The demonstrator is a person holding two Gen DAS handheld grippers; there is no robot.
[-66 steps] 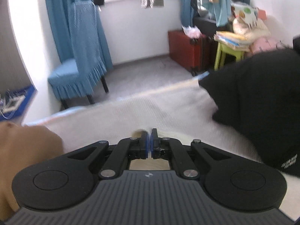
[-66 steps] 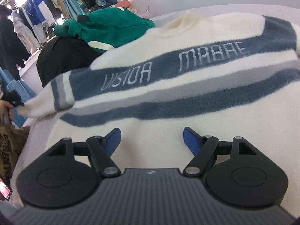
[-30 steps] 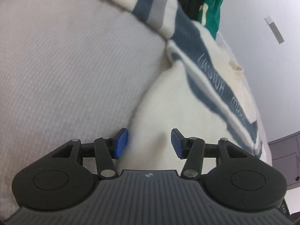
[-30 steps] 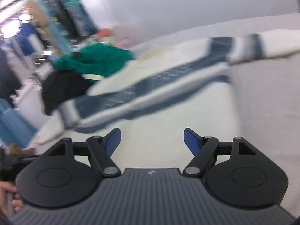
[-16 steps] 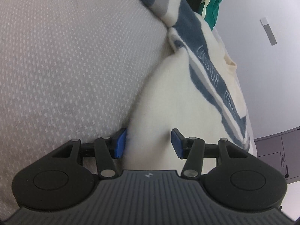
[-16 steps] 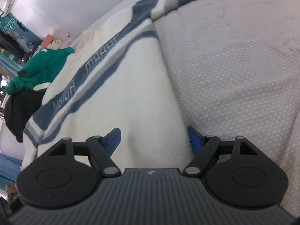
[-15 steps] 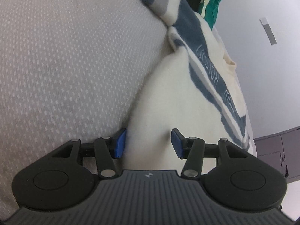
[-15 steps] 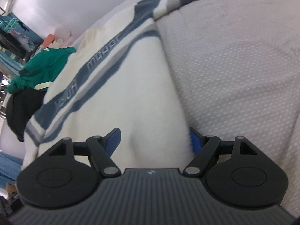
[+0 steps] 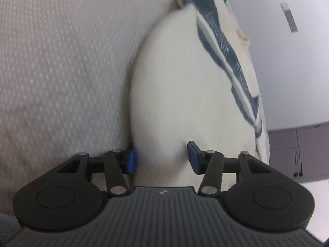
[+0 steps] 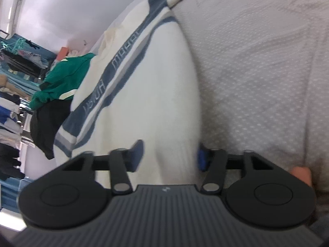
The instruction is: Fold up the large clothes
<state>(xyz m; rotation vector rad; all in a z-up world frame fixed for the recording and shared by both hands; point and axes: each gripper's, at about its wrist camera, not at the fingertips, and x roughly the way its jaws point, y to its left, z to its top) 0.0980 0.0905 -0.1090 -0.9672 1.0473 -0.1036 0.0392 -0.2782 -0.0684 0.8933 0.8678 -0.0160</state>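
A cream sweater (image 9: 185, 94) with navy and grey stripes and chest lettering lies flat on a grey textured bed cover (image 9: 61, 61). My left gripper (image 9: 162, 159) is open, its blue pads either side of the sweater's lower left corner. In the right wrist view the same sweater (image 10: 148, 94) fills the middle. My right gripper (image 10: 168, 158) is open and straddles the lower right corner, with the hem between its pads.
A green garment (image 10: 61, 80) and a black garment (image 10: 47, 123) are piled beyond the sweater's far sleeve. Hanging clothes (image 10: 12, 103) line the room at the left. A white wall (image 9: 287, 61) and a grey cabinet (image 9: 298, 150) stand past the bed.
Both grippers have moved forward onto the sweater's bottom corners, so the hem now sits deeper between their pads. The right gripper's pads stand a little closer together.
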